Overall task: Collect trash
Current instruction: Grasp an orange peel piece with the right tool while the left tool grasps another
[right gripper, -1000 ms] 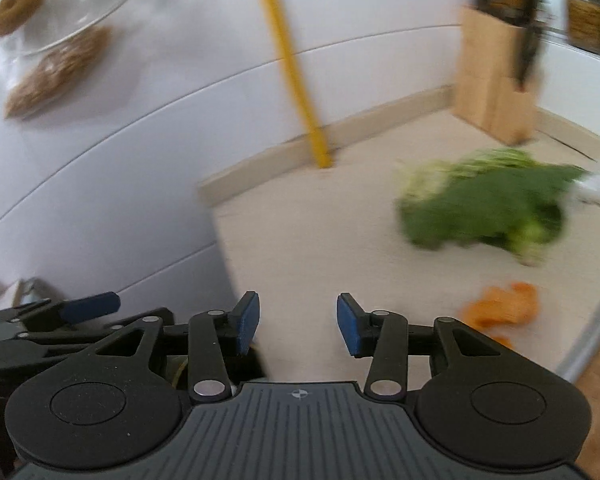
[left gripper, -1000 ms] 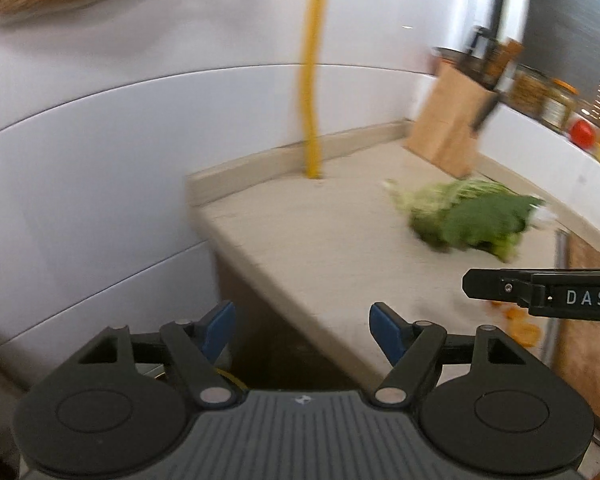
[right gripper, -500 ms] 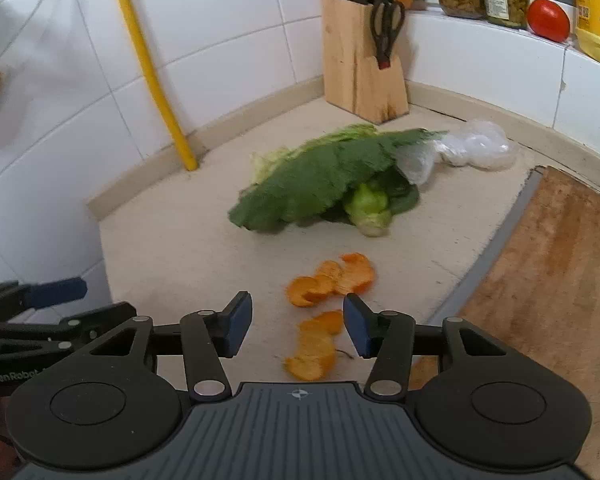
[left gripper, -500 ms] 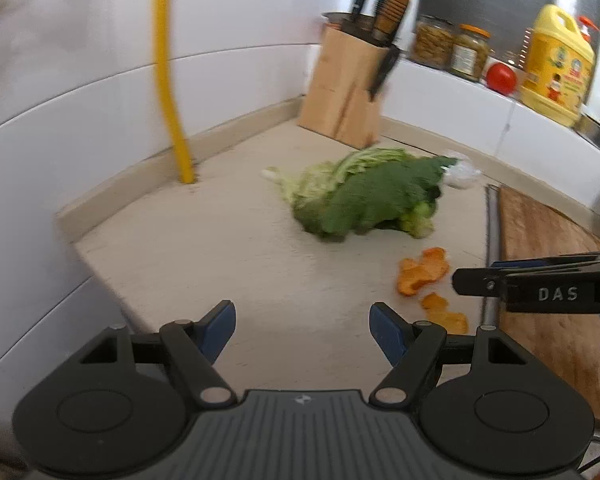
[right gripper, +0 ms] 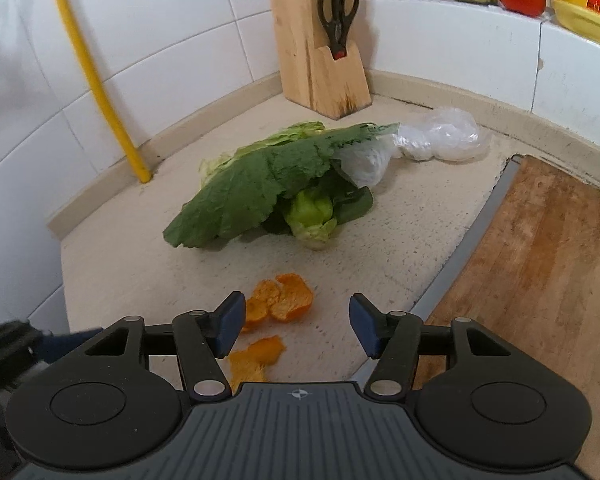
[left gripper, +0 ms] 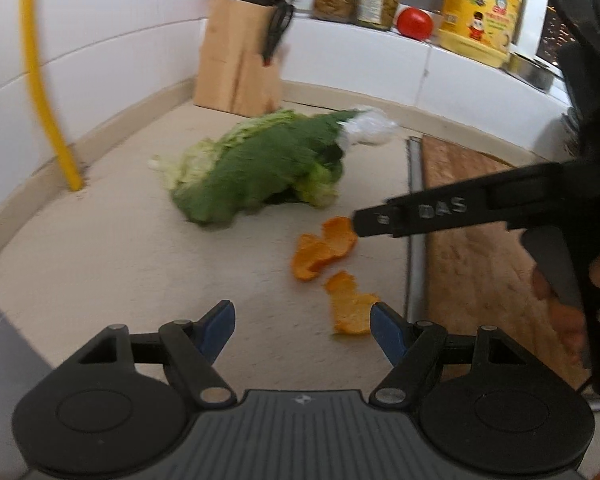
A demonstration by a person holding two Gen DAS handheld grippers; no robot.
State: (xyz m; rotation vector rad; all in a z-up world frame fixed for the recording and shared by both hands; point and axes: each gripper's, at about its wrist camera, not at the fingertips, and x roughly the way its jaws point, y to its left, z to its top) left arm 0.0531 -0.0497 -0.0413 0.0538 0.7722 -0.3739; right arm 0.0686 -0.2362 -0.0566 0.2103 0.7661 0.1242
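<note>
Hovering low over the beige stone desk (right gripper: 132,264), the right claw (right gripper: 298,328) is spread, empty, above curled orange peel scraps (right gripper: 280,302). The left claw (left gripper: 302,330) is likewise spread nearby. Limp green cabbage leaves (right gripper: 260,184) and a crumpled clear plastic bag (right gripper: 440,134) lie beyond; a worn wooden cutting board (right gripper: 540,248) borders the right.

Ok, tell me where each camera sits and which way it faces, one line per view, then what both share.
Left wrist: rides on the left gripper, looking forward over the counter at vegetable leaves and orange peels; its own open fingers show, plus the right gripper reaching in and a hand.
Right wrist: rides on the right gripper, facing the corner with the knife block; its own open fingers show, the left gripper low left.
Shared: leaves, peels, plastic bag, cutting board.
</note>
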